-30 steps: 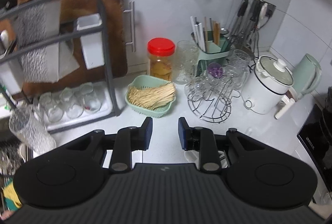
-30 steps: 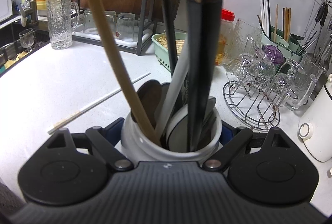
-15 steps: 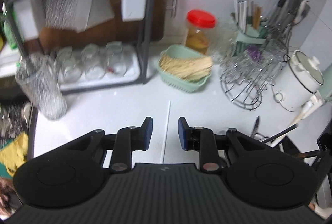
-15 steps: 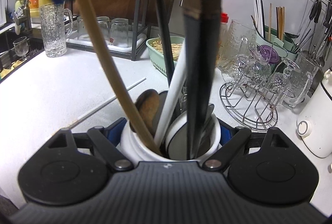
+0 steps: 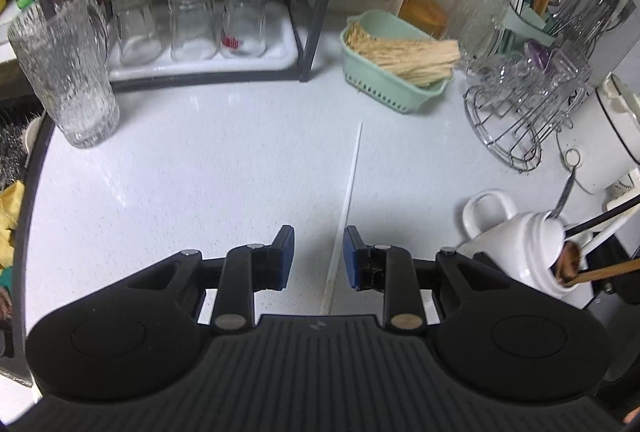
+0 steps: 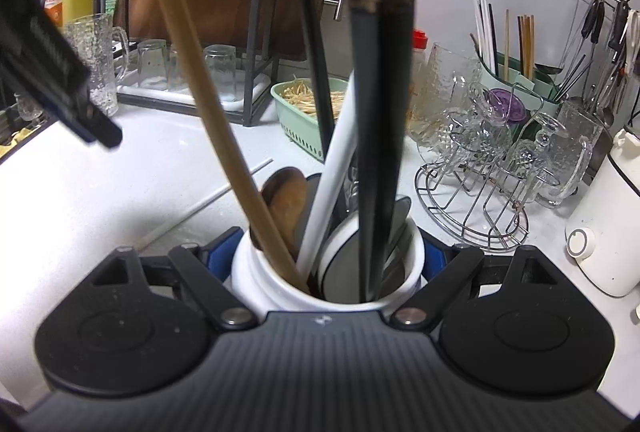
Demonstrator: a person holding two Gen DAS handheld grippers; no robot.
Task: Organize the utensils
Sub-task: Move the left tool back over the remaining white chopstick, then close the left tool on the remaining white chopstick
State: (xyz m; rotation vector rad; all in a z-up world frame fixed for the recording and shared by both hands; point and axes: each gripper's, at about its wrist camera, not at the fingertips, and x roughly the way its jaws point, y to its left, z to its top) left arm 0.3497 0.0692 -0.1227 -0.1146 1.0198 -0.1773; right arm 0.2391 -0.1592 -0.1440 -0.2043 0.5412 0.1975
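white counter point(image 5: 168, 192): left claw point(image 5: 318, 252) straddles chopstick point(image 5: 348, 200), untouched.

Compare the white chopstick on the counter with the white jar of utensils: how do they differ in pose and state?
The chopstick lies flat on the counter; the jar stands upright. The chopstick is loose, between the left gripper's open fingers; the jar is clamped by the right gripper. The chopstick is one thin stick; the jar is wide and holds several utensils. Both are white.

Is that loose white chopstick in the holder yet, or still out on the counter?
Out: the white chopstick lies flat on the counter, apart from the white holder.
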